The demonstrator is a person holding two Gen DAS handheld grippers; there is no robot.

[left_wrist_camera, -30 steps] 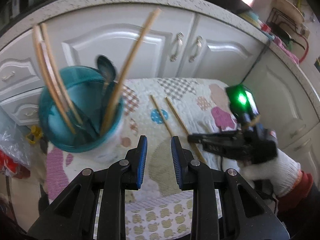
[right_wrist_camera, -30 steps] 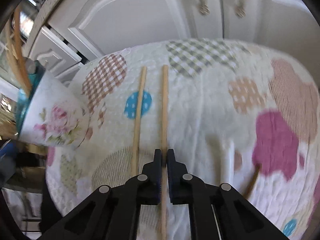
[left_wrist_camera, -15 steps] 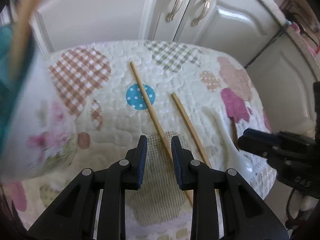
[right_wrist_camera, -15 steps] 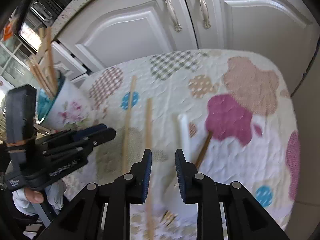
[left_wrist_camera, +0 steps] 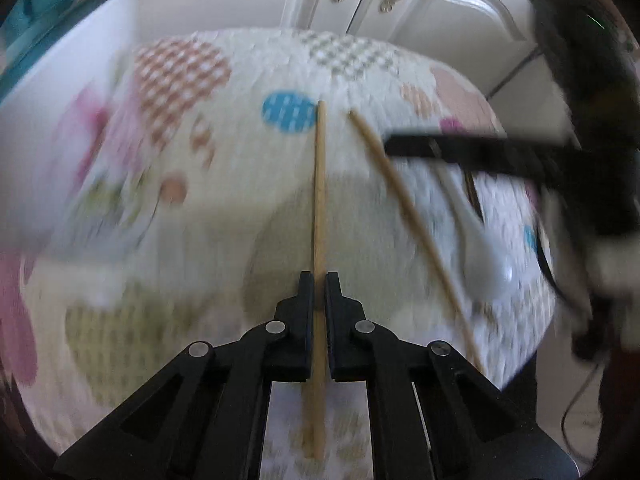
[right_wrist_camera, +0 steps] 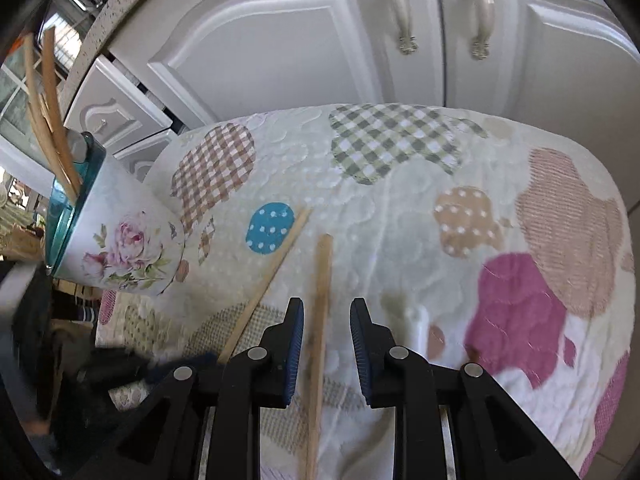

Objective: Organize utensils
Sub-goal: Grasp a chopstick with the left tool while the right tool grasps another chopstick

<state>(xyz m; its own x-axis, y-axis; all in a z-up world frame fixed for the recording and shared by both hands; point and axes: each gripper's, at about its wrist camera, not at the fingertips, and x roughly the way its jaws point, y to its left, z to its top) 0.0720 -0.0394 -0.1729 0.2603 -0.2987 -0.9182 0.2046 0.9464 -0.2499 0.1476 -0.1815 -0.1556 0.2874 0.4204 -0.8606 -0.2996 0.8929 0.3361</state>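
Observation:
Two wooden chopsticks lie on the patchwork cloth (right_wrist_camera: 400, 216). My left gripper (left_wrist_camera: 319, 280) is shut on the left chopstick (left_wrist_camera: 320, 184), which also shows in the right wrist view (right_wrist_camera: 272, 272). The second chopstick (left_wrist_camera: 400, 200) lies to its right. My right gripper (right_wrist_camera: 326, 308) is open, its jaws either side of that second chopstick (right_wrist_camera: 322, 280). A floral cup (right_wrist_camera: 120, 244) with a teal rim holds several chopsticks at the left; it is blurred in the left wrist view (left_wrist_camera: 60, 120). A white spoon (left_wrist_camera: 476, 240) lies at the right.
White cabinet doors (right_wrist_camera: 320, 40) with metal handles stand behind the table. The cloth's edge drops off at the right (right_wrist_camera: 616, 320). A speckled counter edge (right_wrist_camera: 104, 12) runs above the cabinets.
My left gripper came down and shut on the left chopstick. My right gripper opened half a second ago and has moved down over the second chopstick.

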